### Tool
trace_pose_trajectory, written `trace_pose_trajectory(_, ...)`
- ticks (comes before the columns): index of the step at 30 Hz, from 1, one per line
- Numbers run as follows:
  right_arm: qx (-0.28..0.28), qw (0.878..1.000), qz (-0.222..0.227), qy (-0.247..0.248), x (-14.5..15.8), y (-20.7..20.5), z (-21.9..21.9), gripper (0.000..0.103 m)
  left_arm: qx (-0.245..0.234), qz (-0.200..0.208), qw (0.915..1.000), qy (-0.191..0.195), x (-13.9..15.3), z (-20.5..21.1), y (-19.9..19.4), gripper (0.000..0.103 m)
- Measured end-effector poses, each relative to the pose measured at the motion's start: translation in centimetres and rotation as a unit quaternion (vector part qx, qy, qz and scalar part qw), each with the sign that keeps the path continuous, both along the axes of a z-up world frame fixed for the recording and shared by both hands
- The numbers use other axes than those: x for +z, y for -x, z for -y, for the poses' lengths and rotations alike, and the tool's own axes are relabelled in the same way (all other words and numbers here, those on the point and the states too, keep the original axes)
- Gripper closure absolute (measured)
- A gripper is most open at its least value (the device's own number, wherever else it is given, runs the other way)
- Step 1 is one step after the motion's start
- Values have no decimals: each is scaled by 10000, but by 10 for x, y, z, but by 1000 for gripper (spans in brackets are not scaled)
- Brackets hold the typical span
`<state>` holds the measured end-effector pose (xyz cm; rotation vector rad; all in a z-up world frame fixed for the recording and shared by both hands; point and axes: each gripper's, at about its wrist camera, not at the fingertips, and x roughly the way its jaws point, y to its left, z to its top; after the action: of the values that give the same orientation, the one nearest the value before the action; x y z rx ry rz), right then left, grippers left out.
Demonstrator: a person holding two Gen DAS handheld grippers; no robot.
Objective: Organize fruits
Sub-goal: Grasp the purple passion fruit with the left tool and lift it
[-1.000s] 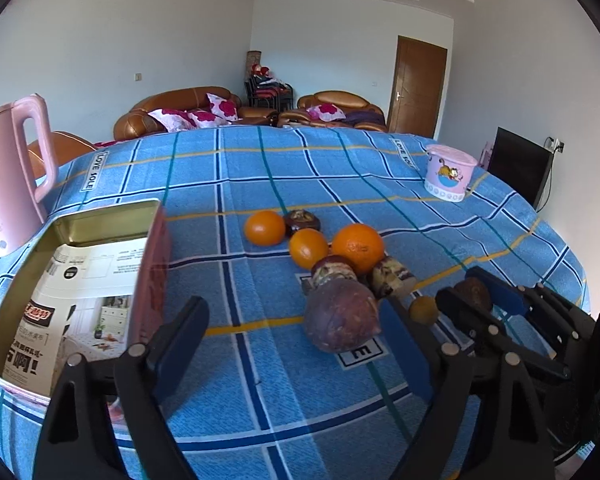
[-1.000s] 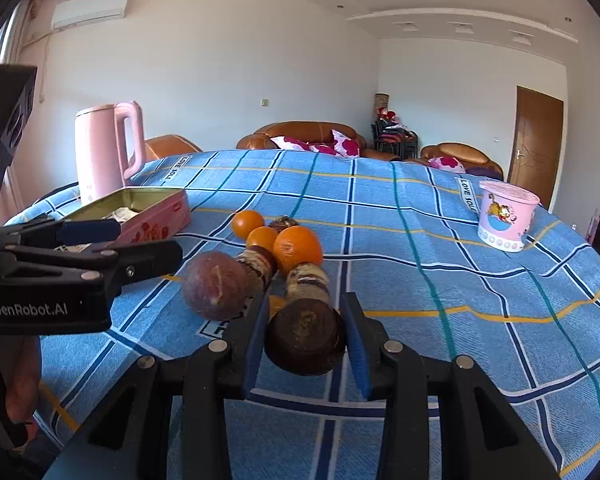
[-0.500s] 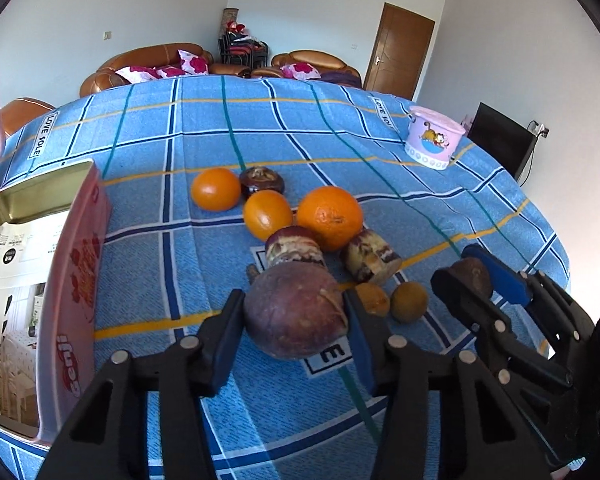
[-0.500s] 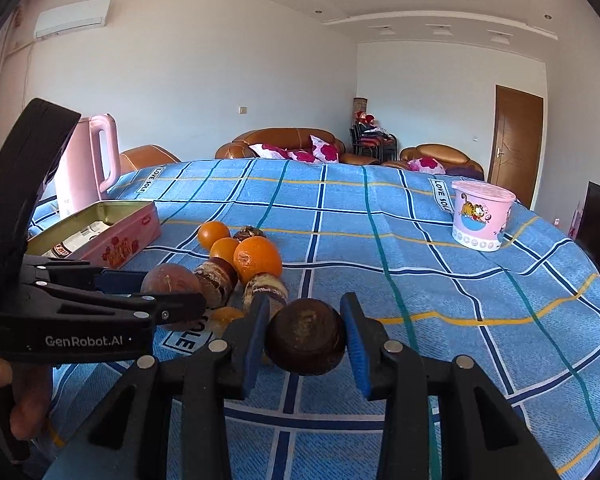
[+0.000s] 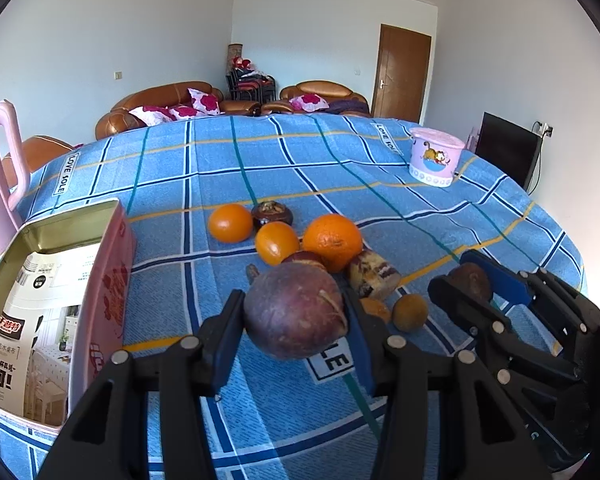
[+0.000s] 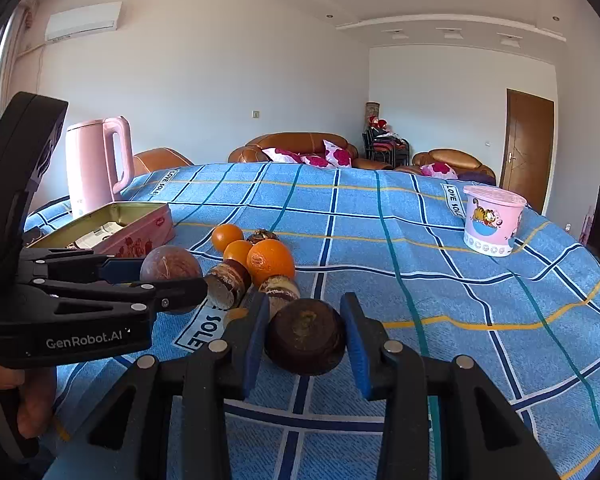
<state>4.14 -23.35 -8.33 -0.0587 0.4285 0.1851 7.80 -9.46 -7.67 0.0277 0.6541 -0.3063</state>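
Left gripper: jaws have just been closing, pads now clamped on a large purple-brown round fruit, carried just above the blue checked tablecloth; right gripper: closed on a smaller dark brown round fruit, also clear of the cloth; open pink tin at the left, printed paper inside; beyond the jaws, a loose cluster of remaining fruit: two small yellowish-brown ones, two mottled brown-and-cream pieces, three oranges close together, one dark round fruit just behind them; pink kettle past the tin; pink cartoon cup far right, well apart; brown sofas at the far wall.
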Motion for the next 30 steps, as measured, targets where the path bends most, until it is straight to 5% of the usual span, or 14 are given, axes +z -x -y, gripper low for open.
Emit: trace_pose_trajectory(30, 148, 9988, 446, -137, 2, 13, 3, 64, 313, 795, 9963, 106, 12, -8, 22, 53)
